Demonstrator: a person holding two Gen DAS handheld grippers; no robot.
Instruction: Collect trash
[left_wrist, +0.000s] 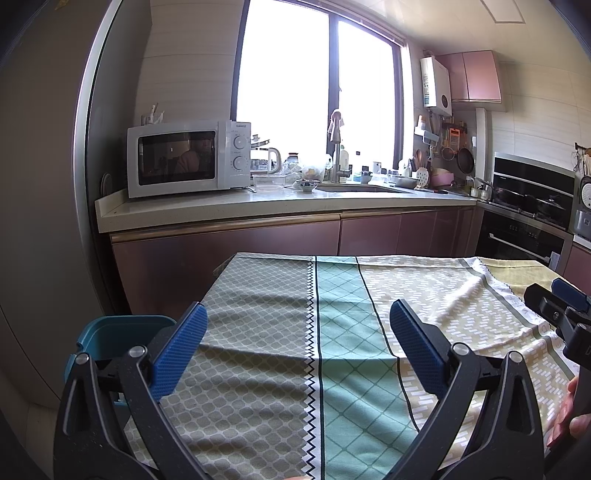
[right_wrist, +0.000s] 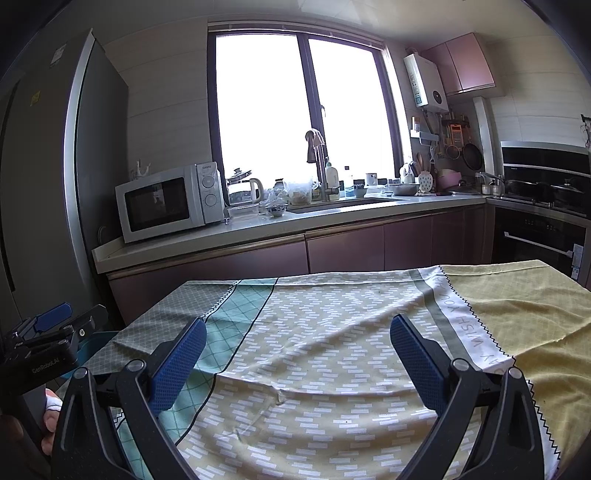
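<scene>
Two claws: left claw (left_wrist: 297, 354) and right claw (right_wrist: 298, 363), both spread wide, holding nothing
Surface (left_wrist: 258, 332): patterned cloth, under both
Teal bin (left_wrist: 110, 338): beside left edge

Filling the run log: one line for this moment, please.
left tool open | right tool open | both empty above tablecloth | no trash visible | blue bin at table's left

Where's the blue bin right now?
The bin sits off the table's left edge, partly hidden behind the left claw's left finger in the left wrist view. In the right wrist view only a sliver shows.
</scene>
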